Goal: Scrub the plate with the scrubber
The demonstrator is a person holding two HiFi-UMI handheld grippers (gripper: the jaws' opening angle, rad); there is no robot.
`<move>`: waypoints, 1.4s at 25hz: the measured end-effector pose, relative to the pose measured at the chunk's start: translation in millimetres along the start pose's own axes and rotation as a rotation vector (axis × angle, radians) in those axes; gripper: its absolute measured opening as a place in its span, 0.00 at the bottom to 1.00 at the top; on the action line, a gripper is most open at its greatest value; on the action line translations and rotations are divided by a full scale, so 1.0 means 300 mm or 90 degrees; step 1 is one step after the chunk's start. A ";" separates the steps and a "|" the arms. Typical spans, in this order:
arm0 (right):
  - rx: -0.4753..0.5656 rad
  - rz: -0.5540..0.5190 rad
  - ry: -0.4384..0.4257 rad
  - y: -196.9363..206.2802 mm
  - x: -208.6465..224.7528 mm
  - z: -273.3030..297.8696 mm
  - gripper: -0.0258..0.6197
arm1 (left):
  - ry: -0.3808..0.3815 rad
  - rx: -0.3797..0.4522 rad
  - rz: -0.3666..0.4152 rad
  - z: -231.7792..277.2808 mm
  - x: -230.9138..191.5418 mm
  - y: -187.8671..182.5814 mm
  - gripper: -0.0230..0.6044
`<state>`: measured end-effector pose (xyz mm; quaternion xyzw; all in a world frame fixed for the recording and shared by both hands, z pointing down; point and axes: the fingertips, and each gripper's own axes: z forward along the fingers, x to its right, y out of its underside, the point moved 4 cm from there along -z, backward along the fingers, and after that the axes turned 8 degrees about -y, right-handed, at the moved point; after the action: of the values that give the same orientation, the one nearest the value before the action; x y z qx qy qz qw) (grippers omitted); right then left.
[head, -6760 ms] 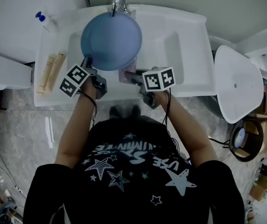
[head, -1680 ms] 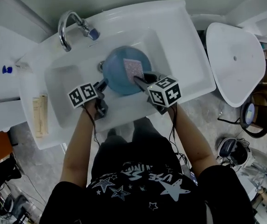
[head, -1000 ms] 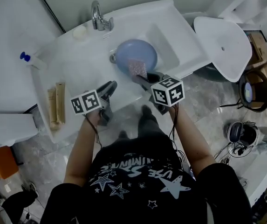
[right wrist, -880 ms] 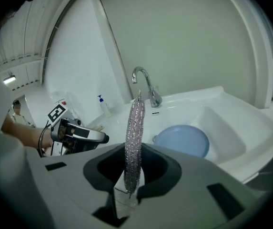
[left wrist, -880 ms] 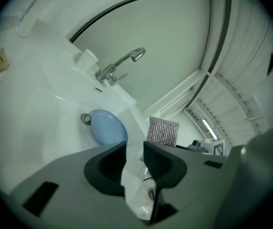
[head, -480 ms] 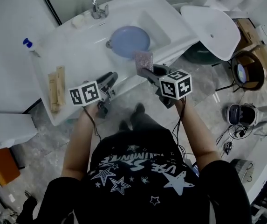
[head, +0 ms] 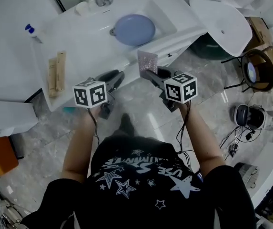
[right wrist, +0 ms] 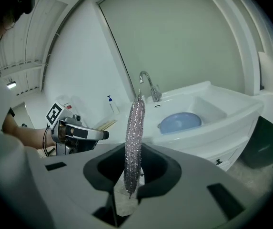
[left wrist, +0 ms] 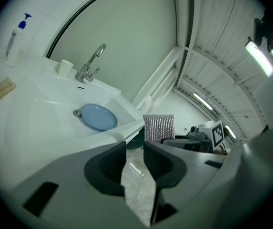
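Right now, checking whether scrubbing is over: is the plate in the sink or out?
In the sink: the blue plate lies in its bowl; the left gripper and right gripper are both well away.

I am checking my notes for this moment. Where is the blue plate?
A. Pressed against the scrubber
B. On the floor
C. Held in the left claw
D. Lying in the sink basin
D: the blue plate lies in the basin of the sink, apart from both claws. The right claw grips only the scrubber, and the left claw is open and empty.
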<state>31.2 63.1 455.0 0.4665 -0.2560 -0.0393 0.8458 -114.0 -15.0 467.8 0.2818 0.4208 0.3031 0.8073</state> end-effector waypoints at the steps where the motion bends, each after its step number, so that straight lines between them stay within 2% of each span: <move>1: 0.003 0.001 -0.009 0.015 -0.013 -0.009 0.17 | -0.009 0.002 0.000 -0.011 0.016 0.016 0.22; 6: 0.013 0.008 -0.047 0.100 -0.097 -0.113 0.17 | -0.043 0.018 -0.012 -0.081 0.135 0.123 0.22; 10: 0.002 -0.019 -0.067 0.180 -0.175 -0.211 0.17 | -0.060 0.030 0.007 -0.159 0.254 0.223 0.22; 13: -0.005 -0.034 -0.085 0.240 -0.239 -0.292 0.17 | -0.073 0.040 -0.003 -0.223 0.327 0.309 0.23; 20: -0.002 -0.016 -0.103 0.358 -0.355 -0.377 0.17 | -0.100 0.051 -0.011 -0.342 0.420 0.457 0.23; 25: -0.035 -0.076 -0.092 0.397 -0.422 -0.378 0.17 | -0.110 0.063 -0.010 -0.404 0.423 0.489 0.22; 31: -0.021 -0.066 -0.050 0.394 -0.497 -0.377 0.17 | -0.099 0.078 -0.001 -0.511 0.408 0.503 0.22; 35: -0.026 -0.079 -0.019 0.405 -0.597 -0.367 0.17 | -0.076 0.073 -0.012 -0.595 0.401 0.535 0.22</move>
<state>-93.2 270.8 434.5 0.4637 -0.2383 -0.1039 0.8470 -250.7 213.5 433.6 0.3414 0.3912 0.2533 0.8162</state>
